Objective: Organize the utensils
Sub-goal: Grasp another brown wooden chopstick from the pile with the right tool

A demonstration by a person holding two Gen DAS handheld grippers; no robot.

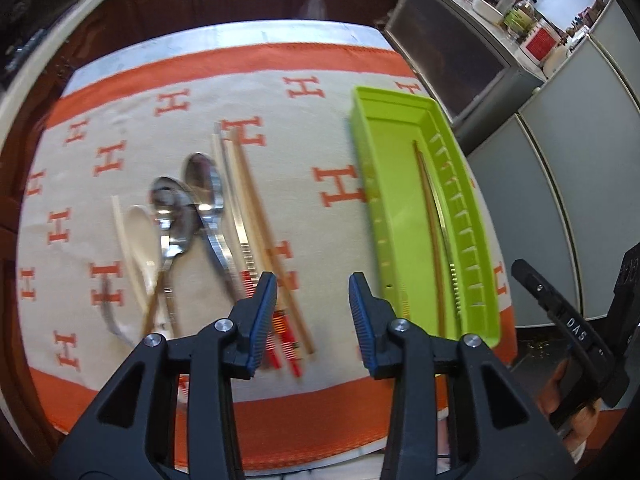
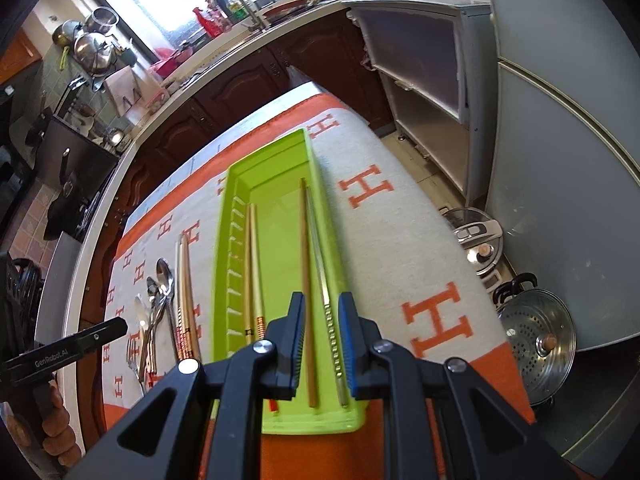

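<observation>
A lime green tray [image 1: 394,184] lies on the right of the cloth. A wooden chopstick [image 2: 306,264] and a metal one [image 2: 320,256] lie along its right side, and two pale chopsticks [image 2: 253,264] along its left. On the cloth to the left are several chopsticks [image 1: 256,232], two metal spoons [image 1: 204,184], a white spoon [image 1: 140,236] and a fork [image 2: 134,360]. My left gripper [image 1: 313,320] hangs open over bare cloth between the loose chopsticks and the tray, holding nothing. My right gripper [image 2: 322,340] hovers over the tray's near end, slightly open, its pads clear of the two chopsticks seen through the gap.
The cream cloth with orange H letters [image 1: 340,188] covers a small table. Dark wooden cabinets [image 2: 240,80] stand behind it. A grey fridge [image 2: 560,160] stands to the right, with a pressure cooker [image 2: 478,240] and a steel steamer pot [image 2: 536,340] on the floor.
</observation>
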